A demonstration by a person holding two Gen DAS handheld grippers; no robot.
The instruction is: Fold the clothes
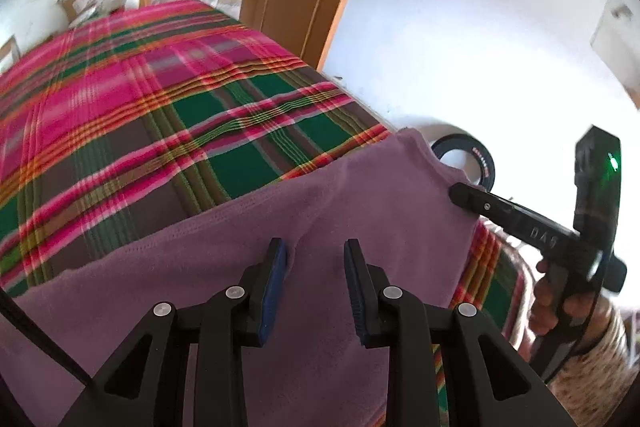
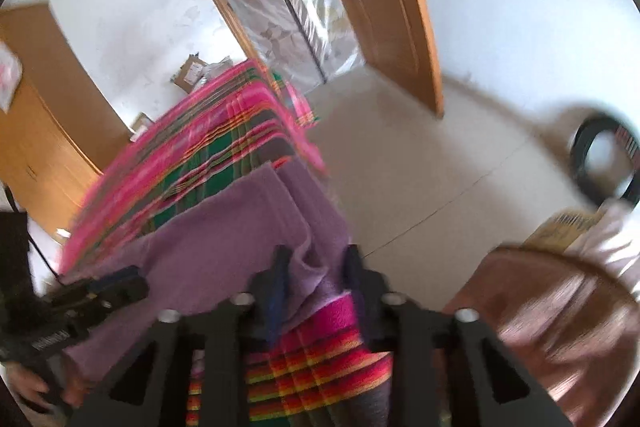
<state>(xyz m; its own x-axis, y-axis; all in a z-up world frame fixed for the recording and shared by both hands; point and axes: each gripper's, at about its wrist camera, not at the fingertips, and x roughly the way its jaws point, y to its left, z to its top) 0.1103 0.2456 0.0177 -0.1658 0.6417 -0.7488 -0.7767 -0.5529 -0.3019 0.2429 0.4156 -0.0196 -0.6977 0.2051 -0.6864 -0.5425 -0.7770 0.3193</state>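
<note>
While the purple garment (image 1: 320,211) lies spread over the plaid blanket (image 1: 120,99) on the bed, both grippers work its near edge. Left gripper (image 1: 316,283): fingers (image 1: 274,287) spread, hovering over the cloth with nothing pinched, probably placed to steady or take the hem. Right gripper (image 2: 316,279): fingers (image 2: 280,283) narrowed around a bunched corner of the garment at the bed's edge; whether the pads actually press it is unclear through the blur. That corner is likely taken to lift and fold it across. Black ring (image 1: 466,159): on the floor, uninvolved.
</note>
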